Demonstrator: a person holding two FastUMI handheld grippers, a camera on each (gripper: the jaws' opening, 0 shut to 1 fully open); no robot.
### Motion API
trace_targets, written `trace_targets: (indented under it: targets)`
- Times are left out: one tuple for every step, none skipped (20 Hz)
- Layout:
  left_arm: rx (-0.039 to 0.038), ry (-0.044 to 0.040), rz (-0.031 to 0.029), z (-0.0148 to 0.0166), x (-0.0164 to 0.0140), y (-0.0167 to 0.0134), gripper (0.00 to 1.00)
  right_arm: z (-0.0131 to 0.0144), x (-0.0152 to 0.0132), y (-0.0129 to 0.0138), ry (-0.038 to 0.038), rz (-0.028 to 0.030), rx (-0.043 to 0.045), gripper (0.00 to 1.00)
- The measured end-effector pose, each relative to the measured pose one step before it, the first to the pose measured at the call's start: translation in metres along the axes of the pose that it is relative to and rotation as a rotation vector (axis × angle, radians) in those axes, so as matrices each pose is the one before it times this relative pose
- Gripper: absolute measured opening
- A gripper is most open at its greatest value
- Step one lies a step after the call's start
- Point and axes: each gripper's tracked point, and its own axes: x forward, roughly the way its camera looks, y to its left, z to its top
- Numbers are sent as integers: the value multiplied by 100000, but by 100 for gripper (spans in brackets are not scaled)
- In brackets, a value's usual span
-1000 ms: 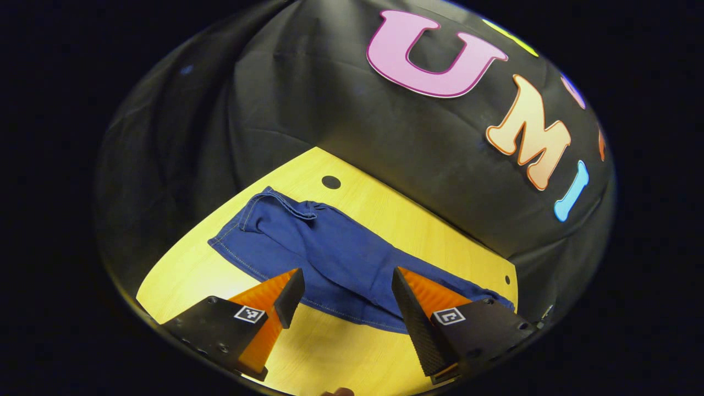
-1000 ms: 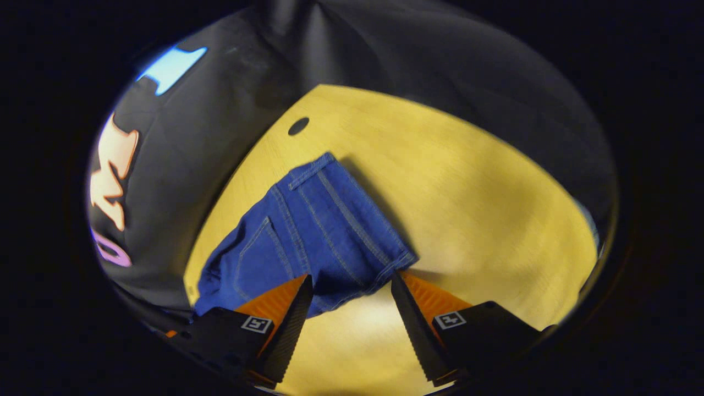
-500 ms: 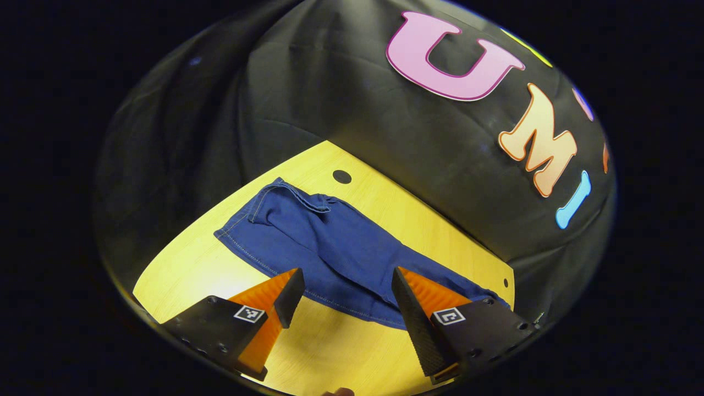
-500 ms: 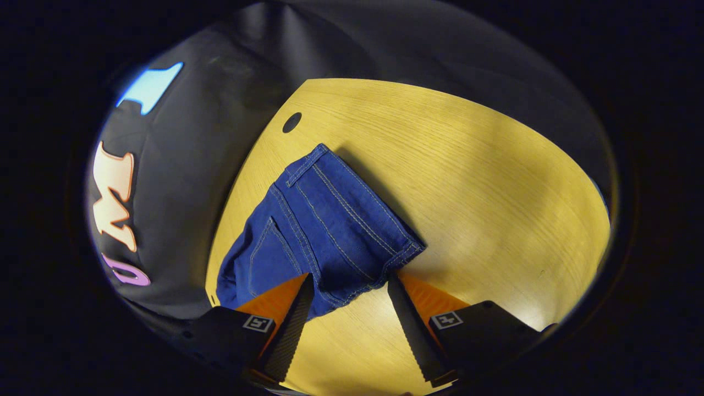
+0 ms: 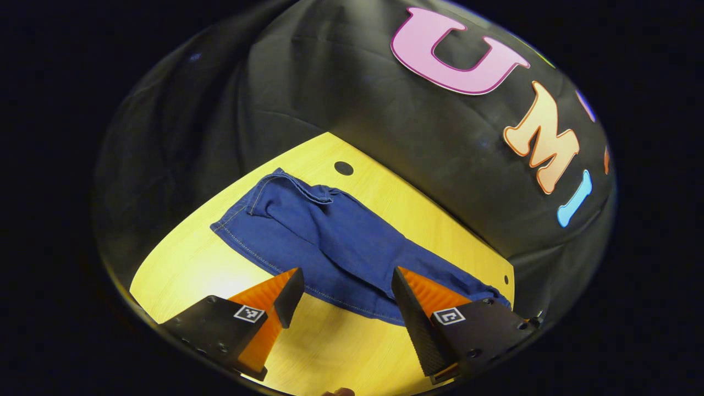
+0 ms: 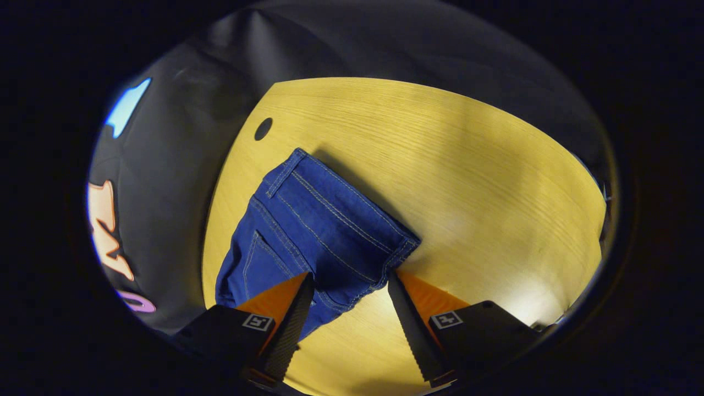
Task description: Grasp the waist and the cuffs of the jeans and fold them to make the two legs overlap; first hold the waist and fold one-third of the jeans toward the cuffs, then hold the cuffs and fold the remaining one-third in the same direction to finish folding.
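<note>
Right gripper view: jeans (image 6: 319, 231) lie on the table just ahead of the spread right gripper (image 6: 346, 283).

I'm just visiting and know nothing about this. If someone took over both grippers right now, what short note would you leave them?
Left gripper: open, holding nothing, above the near edge of the jeans.
Right gripper: open, holding nothing, at the waist end.
Jeans lie lengthwise on the wooden table, apparently with the legs already overlapped.
Not yet done: fold the waist third toward the cuffs, then the cuff third.
</note>
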Motion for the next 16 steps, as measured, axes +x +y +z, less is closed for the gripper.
trace_targets:
  targets:
    - [189,48,-79,-6,53,-35,95,-25,88,79,-1463,-753,-1084,88]
    - [196,68,-185,-16,88,-45,95,-80,-28,-25,-2440,-792,-2235,88]
    - [242,109,185,28,68,37,95,-37,141,-120,-2316,-1977,-2144,88]
    - [321,-113,466,40,95,28,95,-26,-83,-256,-3058,-2970,-1825,86]
    - [373,-258,-139,120,14,-12,95,49,68,41,-2337,-2506,-1171,84]
    - [358,-216,-264,2,-46,-164,95,-182,-11,33,-1426,-2334,-887,82]
    - [227,187,-597,57,-57,-182,95,-2,-36,45,-900,-1887,-576,81]
    - [-128,390,-772,-195,52,-91,95,-16,194,3,-522,-1559,-1234,79]
    - [-460,478,-723,-109,-15,-44,95,-45,109,106,-100,-778,-2158,77]
    - [-445,190,-568,-112,195,-199,95,-15,-60,377,-517,1381,-2102,75]
    - [-279,87,-387,-17,57,-48,95,-36,201,337,191,1614,-1660,72]
    - [-145,318,-51,-207,68,167,95,74,56,86,-1557,1457,-1055,59]
    - [-86,263,-157,-59,-19,60,95,-225,4,80,106,650,-1792,55]
    - [-48,472,-90,-109,82,59,95,183,78,198,-1288,1095,-1591,49]
    - [196,445,-50,-28,-19,68,95,1,-166,138,-874,2060,-2794,43]
    - [365,445,146,-124,41,156,95,13,74,-3,-1451,1545,-2806,40]
